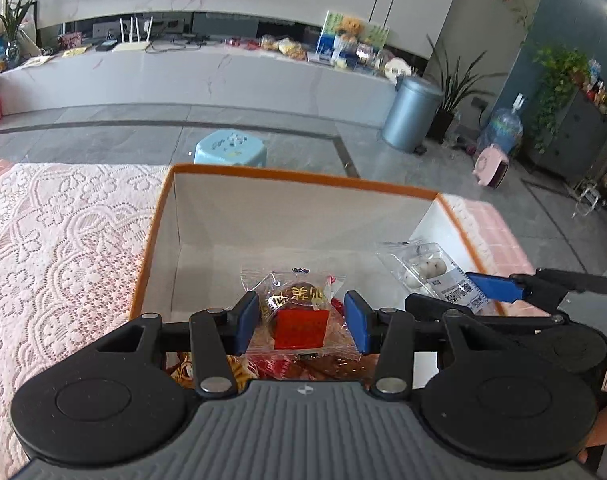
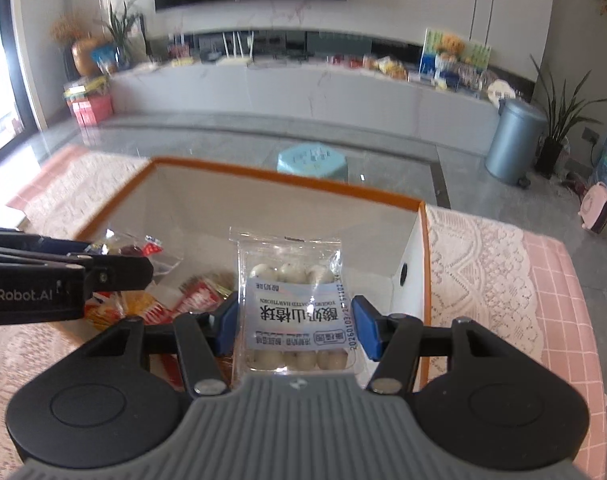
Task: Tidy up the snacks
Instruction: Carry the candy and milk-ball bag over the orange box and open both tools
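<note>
both grippers, left (image 1: 301, 322) right (image 2: 295, 326), gripping snack packets over box (image 1: 303, 178)

The left claw's (image 1: 301, 322) body covers the near wall of the box (image 1: 303, 178) and most of the loose snack wrappers (image 1: 263, 368) under the pastry packet (image 1: 299, 312) — their print is unreadable. In the right wrist view the box's far rim (image 2: 287, 178) is smeared, and the shelf items (image 2: 387, 65) at upper right are too small to identify.
</note>
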A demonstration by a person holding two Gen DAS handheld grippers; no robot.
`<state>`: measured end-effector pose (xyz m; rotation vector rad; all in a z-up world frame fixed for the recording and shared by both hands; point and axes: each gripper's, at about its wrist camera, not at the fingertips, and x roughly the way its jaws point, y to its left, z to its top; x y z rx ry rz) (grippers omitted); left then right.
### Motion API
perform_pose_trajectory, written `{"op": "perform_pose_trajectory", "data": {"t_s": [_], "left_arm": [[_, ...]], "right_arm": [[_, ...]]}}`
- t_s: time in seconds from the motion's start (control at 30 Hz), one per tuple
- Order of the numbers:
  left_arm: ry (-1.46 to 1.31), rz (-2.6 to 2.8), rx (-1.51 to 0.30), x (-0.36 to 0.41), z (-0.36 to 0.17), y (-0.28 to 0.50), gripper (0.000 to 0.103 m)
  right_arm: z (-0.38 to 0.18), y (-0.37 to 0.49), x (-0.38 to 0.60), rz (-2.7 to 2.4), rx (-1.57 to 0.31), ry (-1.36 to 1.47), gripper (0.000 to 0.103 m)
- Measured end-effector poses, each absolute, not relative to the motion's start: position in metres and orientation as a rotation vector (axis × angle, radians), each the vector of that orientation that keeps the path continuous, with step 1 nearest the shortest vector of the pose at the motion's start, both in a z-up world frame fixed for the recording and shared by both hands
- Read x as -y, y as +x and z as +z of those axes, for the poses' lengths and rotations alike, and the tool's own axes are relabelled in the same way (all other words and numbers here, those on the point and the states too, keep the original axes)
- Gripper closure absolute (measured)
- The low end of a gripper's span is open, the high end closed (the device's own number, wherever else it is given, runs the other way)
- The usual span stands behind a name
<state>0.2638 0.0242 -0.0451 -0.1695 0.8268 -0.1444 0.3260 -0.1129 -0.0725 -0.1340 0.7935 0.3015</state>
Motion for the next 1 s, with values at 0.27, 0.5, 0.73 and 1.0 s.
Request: {"op": "perform_pose_trajectory", "data": {"t_s": [0.27, 0.5, 0.73, 1.0], "left_arm": [[-0.133, -0.123, -0.933, -0.023, -0.071, 0.291, 0.05], [-0.086, -0.088, -1.007, -0.017, -0.086, 0.3, 0.05], [-0.041, -0.063, -1.034, -0.013, -0.087, 0.303, 0.044], [-0.004, -0.043, -1.011, -0.012, -0.08, 0.299, 0.023]], "right_arm": [[-0.106, 0.366, 0.107, 0.269, -0.938, -0.165, 0.046], [-0.118, 0.374, 0.092, 0.261, -0.977, -0.284, 0.046], [-0.128, 0.38, 0.079, 0.258, -1.019, -0.401, 0.046], [-0.13, 0.381, 0.076, 0.255, -1.063, -0.425, 0.045]]}}
